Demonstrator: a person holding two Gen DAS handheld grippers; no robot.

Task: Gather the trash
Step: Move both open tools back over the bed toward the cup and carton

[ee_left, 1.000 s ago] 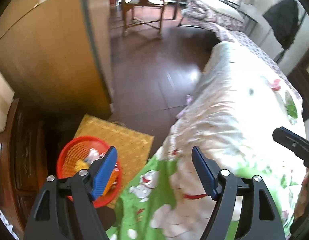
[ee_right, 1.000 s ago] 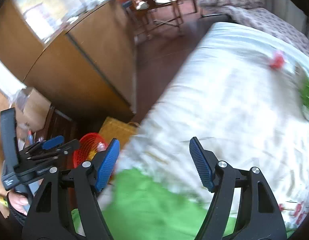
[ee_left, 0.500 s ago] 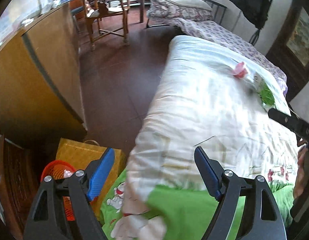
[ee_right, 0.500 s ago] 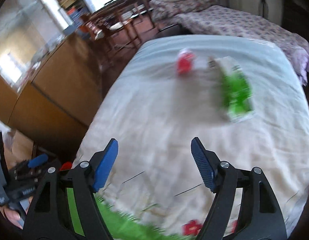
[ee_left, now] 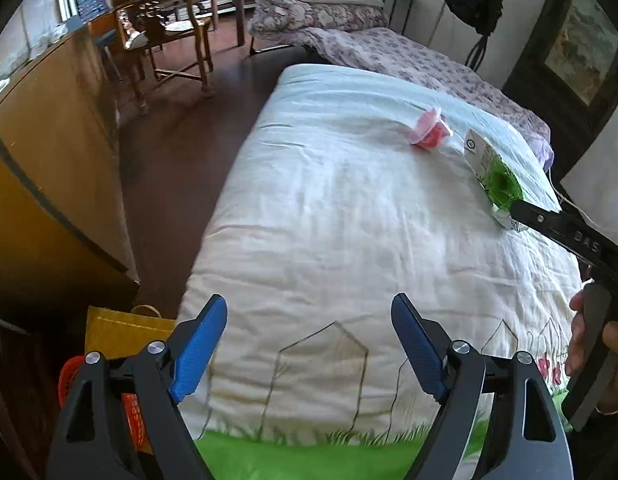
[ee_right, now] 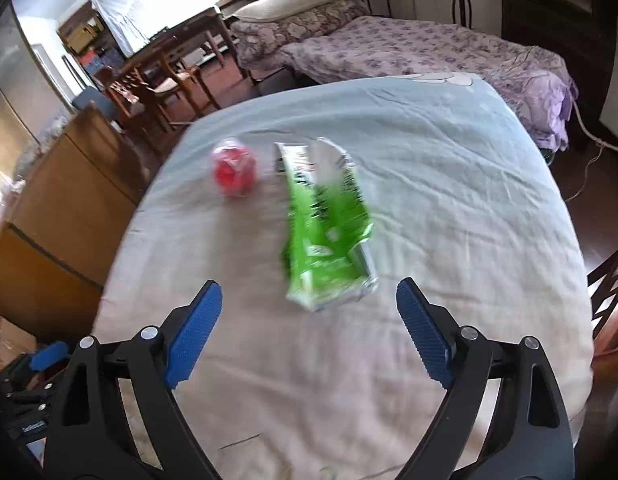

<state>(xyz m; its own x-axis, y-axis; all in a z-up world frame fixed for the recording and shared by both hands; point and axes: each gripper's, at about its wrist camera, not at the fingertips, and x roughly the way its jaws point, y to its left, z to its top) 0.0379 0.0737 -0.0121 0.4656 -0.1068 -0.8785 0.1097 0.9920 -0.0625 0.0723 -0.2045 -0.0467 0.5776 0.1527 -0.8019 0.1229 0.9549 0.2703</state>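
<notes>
a crinkled green foil wrapper (ee_right: pixel 329 236) lies flat on the soft, wrinkled quilt (ee_right: pixel 449 208), with a small red plastic cup (ee_right: pixel 234 174) near it on its left. a red mesh basket (ee_left: pixel 71 376) sits on the floor beside a yellow woven bag (ee_left: pixel 121 330), below the bed edge. right gripper (ee_right: pixel 309 330) hovers just short of the wrapper, spread wide and empty; left gripper (ee_left: pixel 309 352) likewise gapes, holding nothing.

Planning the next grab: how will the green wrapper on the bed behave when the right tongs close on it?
The green wrapper looks torn open and crumpled flat, so it is probably floppy and very light. Its shiny inner film suggests it may slip or crinkle between the pads. On the soft quilt, it should slide rather than roll.
</notes>
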